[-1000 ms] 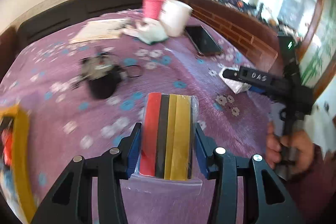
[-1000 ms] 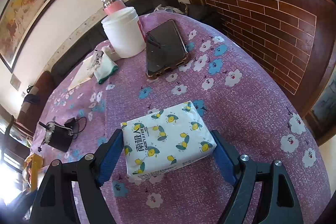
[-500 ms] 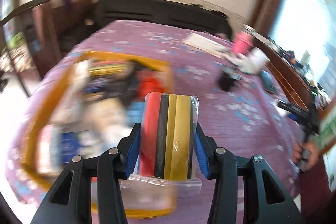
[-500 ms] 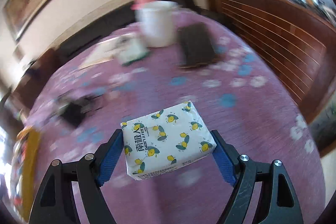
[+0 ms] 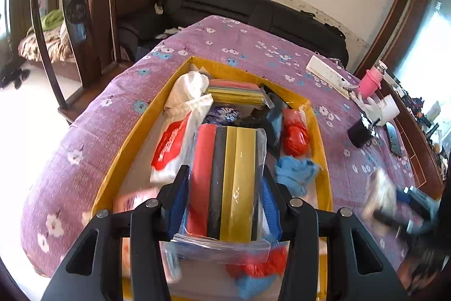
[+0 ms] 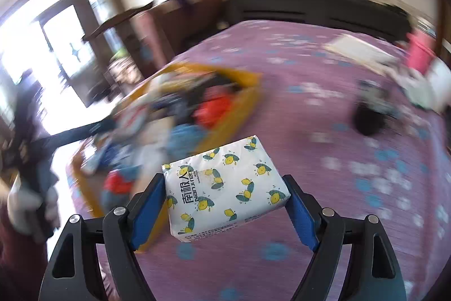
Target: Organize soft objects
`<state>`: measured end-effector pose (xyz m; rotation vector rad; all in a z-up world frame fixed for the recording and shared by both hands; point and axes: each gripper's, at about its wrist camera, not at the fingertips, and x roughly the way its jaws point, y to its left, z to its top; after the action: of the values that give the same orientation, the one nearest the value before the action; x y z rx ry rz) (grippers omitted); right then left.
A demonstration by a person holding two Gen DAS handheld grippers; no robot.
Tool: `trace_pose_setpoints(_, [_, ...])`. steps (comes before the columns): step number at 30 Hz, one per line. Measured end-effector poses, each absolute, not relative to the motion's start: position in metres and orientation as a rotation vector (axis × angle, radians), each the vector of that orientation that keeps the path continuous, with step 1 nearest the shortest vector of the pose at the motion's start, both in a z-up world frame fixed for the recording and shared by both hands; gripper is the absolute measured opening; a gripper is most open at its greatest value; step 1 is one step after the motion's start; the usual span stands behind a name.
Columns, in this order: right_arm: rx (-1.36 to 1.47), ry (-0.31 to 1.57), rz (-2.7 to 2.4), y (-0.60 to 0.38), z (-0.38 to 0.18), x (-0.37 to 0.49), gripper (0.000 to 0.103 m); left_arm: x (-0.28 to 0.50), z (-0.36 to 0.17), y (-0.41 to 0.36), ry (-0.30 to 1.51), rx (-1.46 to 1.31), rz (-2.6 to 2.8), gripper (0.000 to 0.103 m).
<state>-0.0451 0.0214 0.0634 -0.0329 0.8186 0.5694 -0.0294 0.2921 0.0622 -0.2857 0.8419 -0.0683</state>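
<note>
Left gripper [image 5: 224,196]: two blue-padded fingers clamped on one clear bag of sponge sheets [image 5: 227,182], strips counted as one red, one black, two yellow. The bag stands upright between the pads, directly above the yellow box [image 5: 141,129].

Box contents, counted where legible: one white cloth bag [image 5: 188,92] at 11 o'clock of the gripper, one flat multicolour pack [image 5: 236,93] at 12, one red bundle [image 5: 294,136] and one blue cloth [image 5: 296,174] at 2 o'clock. Other items are too blurred to count.

Right gripper [image 6: 225,205]: two blue-padded fingers closed on one lemon-print tissue pack [image 6: 225,185], held flat and slightly skewed above the purple floral tablecloth [image 6: 324,109]. Here the box sits at 10 o'clock, blurred.
</note>
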Motion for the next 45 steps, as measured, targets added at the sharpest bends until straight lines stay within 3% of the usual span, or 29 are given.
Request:
trace_pose_setpoints(11, [-0.334,0.818,0.683,0.114,0.038,-0.069,0.086,0.023,0.055,0.293,0.882,-0.304,-0.087,0.046])
trace_pose_setpoints(23, [-0.429,0.84,0.719,0.141,0.026,-0.062,0.086,0.04,0.043,0.293,0.9,-0.311,-0.113,0.048])
trace_pose_setpoints(29, [-0.441,0.857,0.793,0.163,0.021,-0.062,0.086,0.039,0.045,0.293,0.897,-0.299,-0.117,0.059])
trace_pose_setpoints(32, [-0.392,0.91,0.789,0.158,0.017,-0.05,0.086,0.038,0.046,0.295,0.897,-0.301,-0.12,0.06])
trace_pose_setpoints(39, [-0.31,0.924,0.794,0.133,0.023,-0.047,0.091,0.015,0.071,0.299,0.796,-0.301,-0.096,0.084])
trace_pose_setpoints(45, [-0.218,0.888,0.791,0.109,0.04,-0.058,0.092,-0.013,0.092,0.303,0.725,-0.304,-0.063,0.086])
